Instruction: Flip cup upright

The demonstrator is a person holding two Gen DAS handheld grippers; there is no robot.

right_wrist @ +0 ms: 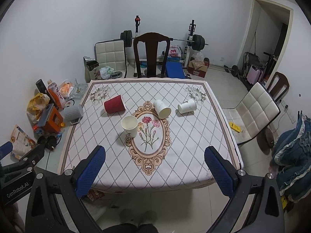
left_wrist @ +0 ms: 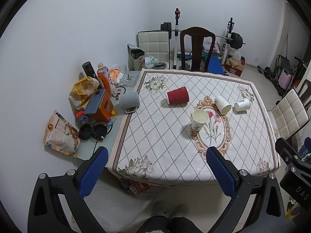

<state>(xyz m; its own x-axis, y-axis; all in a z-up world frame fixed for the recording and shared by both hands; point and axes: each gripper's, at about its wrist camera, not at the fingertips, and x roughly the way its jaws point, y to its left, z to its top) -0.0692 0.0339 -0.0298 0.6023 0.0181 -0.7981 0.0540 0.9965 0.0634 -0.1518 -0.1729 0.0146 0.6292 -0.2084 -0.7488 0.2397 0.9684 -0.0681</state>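
Red ribbed cup (right_wrist: pixel 114 106) lying left of upright white cup (right_wrist: pixel 129 126), "GenRobot.AI" on left claw (right_wrist: pixel 21 163), right claw (right_wrist: pixel 154 163) and left both spread wide, empty.

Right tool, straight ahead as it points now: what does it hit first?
Probably the tablecloth near the carnation medallion, past the upright white cup. The right tool is open and held back; depth is unclear.

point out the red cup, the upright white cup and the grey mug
red cup (right_wrist: pixel 113 106), right wrist view, on its ribbed side wall
upright white cup (right_wrist: pixel 129 127), right wrist view, on its outer wall below the rim
grey mug (left_wrist: pixel 129 101), left wrist view, on its ribbed side
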